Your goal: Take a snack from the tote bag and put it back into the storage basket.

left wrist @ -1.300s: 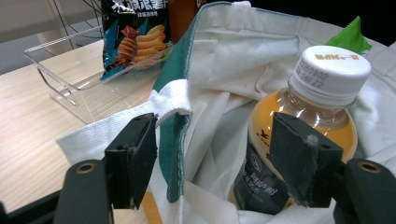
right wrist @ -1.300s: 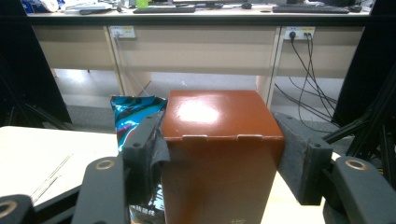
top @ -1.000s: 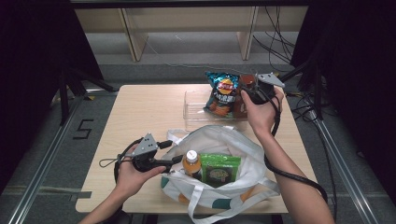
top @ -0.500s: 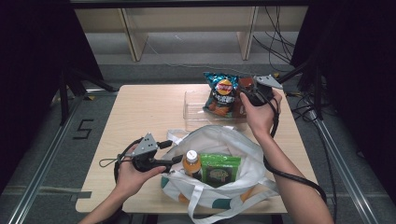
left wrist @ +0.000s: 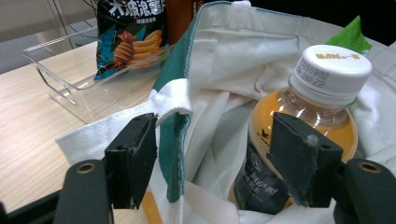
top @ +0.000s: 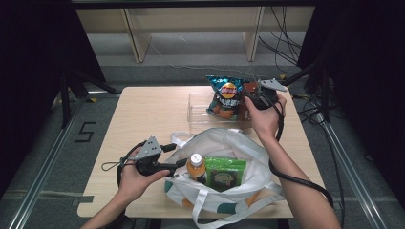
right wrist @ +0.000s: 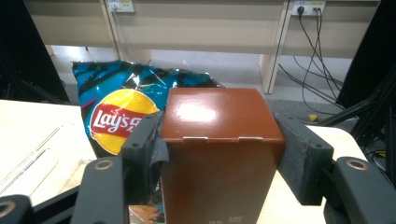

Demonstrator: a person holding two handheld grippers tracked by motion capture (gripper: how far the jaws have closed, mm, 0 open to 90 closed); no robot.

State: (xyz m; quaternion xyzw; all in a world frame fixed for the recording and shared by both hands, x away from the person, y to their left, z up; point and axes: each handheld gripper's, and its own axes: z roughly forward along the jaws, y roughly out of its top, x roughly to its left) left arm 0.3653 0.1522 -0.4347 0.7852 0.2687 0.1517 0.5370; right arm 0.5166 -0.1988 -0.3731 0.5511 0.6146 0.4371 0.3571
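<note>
On a pale wooden table [top: 148, 114] before bare shelving, two grippers work at packing.

A white tote bag [top: 239, 152] holds an orange drink bottle [top: 195, 168] and a green packet [top: 225, 172]; a clear tray [top: 200, 112] holds a Lay's crisp bag [top: 225, 95]. The left gripper [left wrist: 212, 158], jaws apart, straddles the tote's rim without pinching it. The right gripper [right wrist: 219, 149] clamps a brown carton [right wrist: 219, 140] beside the crisps.

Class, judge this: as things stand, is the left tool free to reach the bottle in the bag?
Probably yes: the left tool is open, the bottle just ahead, but the bag rim lies between its jaws.
</note>
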